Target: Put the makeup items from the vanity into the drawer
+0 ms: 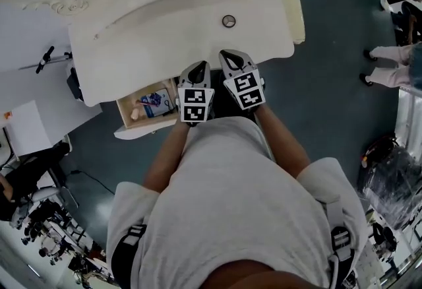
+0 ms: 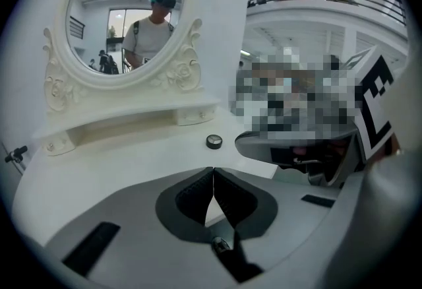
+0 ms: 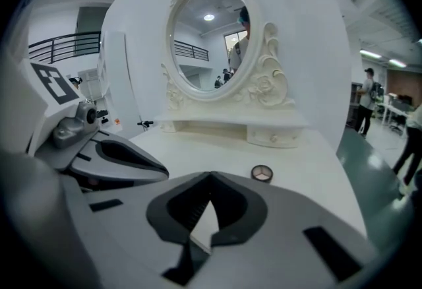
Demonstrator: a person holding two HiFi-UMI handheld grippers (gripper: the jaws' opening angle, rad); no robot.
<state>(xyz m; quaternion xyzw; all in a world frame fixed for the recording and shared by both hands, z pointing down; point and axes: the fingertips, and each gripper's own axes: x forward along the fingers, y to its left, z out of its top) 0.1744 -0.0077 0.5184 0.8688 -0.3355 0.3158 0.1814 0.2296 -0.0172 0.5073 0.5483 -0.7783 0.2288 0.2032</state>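
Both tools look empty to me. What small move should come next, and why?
Probably open the jaws of the right gripper and reach forward to the small round compact, the only loose item visible on the vanity top. It and the left gripper are shut and empty, and the drawer stands open with items inside.

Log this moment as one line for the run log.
left gripper: shut, empty | right gripper: shut, empty | round compact: on vanity top, untouched | drawer: open, items inside

The open cream wooden drawer (image 1: pixel 125 116) was partly covered by the white tabletop (image 1: pixel 165 37); the small items (image 1: pixel 155 103) inside were too small to be identified.
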